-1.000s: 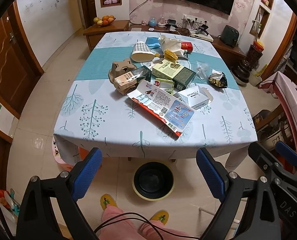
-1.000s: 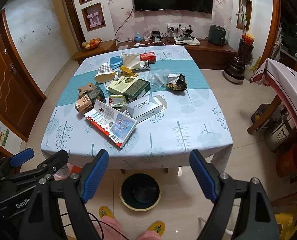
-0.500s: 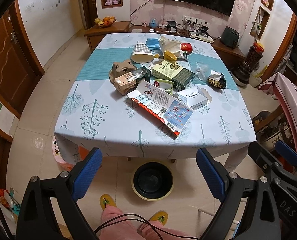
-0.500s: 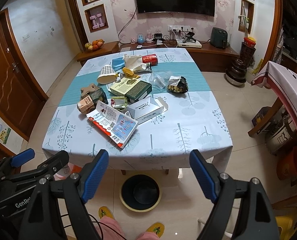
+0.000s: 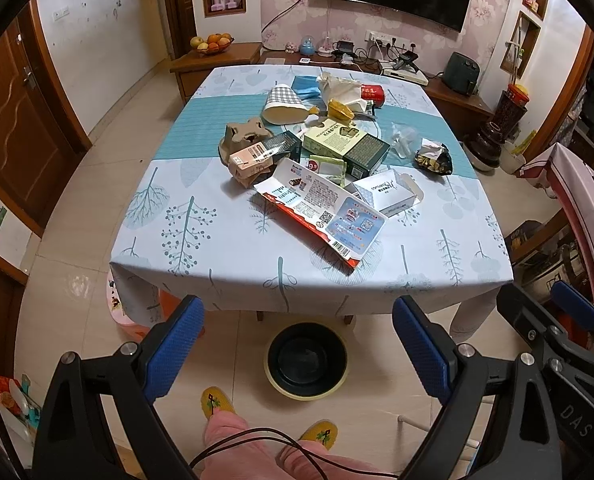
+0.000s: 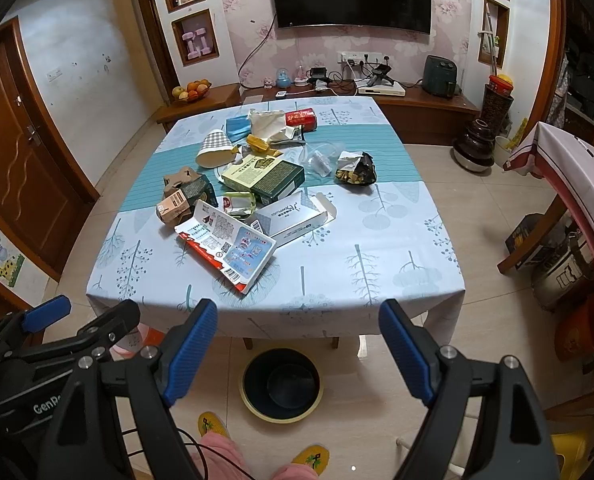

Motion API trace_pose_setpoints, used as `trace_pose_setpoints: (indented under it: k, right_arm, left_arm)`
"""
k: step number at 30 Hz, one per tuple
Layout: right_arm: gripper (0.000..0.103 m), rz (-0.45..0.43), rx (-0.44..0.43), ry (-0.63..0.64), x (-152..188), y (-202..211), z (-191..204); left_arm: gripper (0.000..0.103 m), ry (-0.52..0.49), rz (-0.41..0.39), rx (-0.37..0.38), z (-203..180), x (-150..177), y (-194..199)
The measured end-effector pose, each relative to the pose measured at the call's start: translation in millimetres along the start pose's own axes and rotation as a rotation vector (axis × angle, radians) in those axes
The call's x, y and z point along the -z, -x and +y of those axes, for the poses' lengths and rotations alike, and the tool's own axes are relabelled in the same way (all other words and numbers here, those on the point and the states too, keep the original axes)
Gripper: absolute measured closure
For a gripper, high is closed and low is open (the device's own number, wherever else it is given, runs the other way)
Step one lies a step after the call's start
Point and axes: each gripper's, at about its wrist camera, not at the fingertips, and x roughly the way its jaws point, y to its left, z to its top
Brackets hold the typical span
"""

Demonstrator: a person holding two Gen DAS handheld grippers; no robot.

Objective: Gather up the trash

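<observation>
Trash lies in a heap on the table [image 5: 201,240] [image 6: 377,280]: a flattened red and white carton [image 5: 325,212] [image 6: 229,244], a white box [image 5: 389,194] [image 6: 293,216], a green box [image 5: 345,146] [image 6: 265,178], a brown cardboard piece [image 5: 245,134], a checked paper cup [image 5: 283,104] [image 6: 213,150], a dark wrapper [image 5: 433,158] [image 6: 355,170] and a red pack [image 6: 301,118]. A black bin [image 5: 307,358] [image 6: 281,382] stands on the floor under the near table edge. My left gripper [image 5: 297,344] and right gripper [image 6: 299,348] are open and empty, held above the floor short of the table.
A low wooden cabinet [image 6: 417,100] with electronics runs along the far wall under a TV. A fruit bowl [image 5: 213,42] sits at its left end. A second covered table [image 6: 577,176] stands at the right. The person's yellow slippers [image 5: 217,402] are near the bin.
Both grippers have risen and drawn slightly nearer the table; the view now takes in more of the far wall. Nothing on the table has moved.
</observation>
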Motion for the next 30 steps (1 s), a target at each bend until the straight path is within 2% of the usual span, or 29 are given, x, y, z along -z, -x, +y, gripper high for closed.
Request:
trace_pose_setpoints:
  k: [21,30]
  right_arm:
    - [0.020,0.000,-0.007,0.000,1.4,0.4,0.6]
    - [0.020,0.017,-0.046,0.002,-0.9,-6.7,4.1]
  left_arm:
    - [0.009,0.003,0.003,-0.012,-6.5,8.6,2.8]
    - [0.010,0.020,0.025,-0.032,-2.0,4.3,4.6]
